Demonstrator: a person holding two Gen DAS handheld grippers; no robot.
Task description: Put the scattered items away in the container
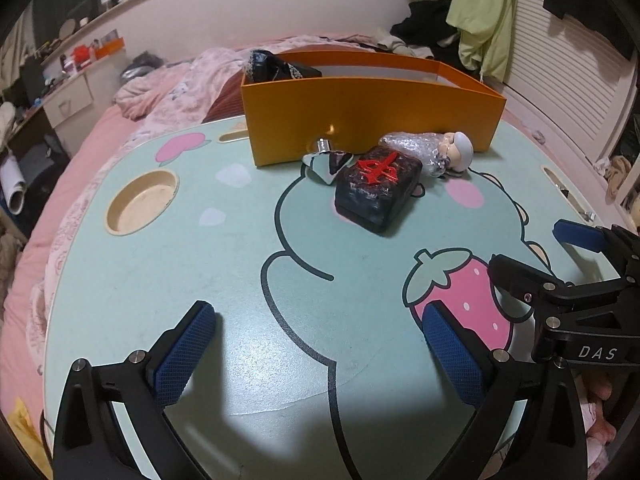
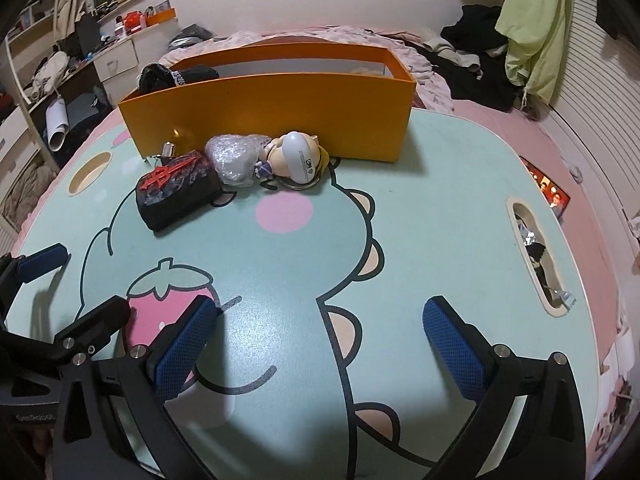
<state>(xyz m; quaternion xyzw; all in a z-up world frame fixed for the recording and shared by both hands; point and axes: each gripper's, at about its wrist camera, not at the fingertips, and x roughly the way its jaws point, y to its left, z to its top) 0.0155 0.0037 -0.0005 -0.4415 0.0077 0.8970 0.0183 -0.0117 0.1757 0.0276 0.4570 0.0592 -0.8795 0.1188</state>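
Left wrist view
Left gripper [image 1: 318,354]: jaws spread wide over bare tabletop, nothing between the blue cross-hatched pads.
Right gripper [image 1: 532,256]: comes in from the right edge, its jaws apart and empty.
Orange container [image 1: 372,116]: thin, smooth-walled box at the far side of the mint cartoon-print table [image 1: 200,280]; something dark already sits in its left end.
Black block [image 1: 378,192]: rounded, glossy, with a raised red emblem; it lies in front of the container, well apart from both grippers.
Silver piece [image 1: 326,164]: small, mirror-bright and angular, wedged between block and box wall.
Risk: I think pads could skid on that gloss, or nudge the silver piece away.

Right wrist view
Right gripper [image 2: 320,352]: fingers wide apart, empty.
Wrapped bundle [image 2: 234,156]: crinkly bubble wrap, soft and lumpy, touching the block.
Figurine [image 2: 294,160]: hard, rounded head, lying against the container's front wall.
Risk: the items crowd together, so grabbing one likely drags its neighbour; pushing on the light box may slide it.
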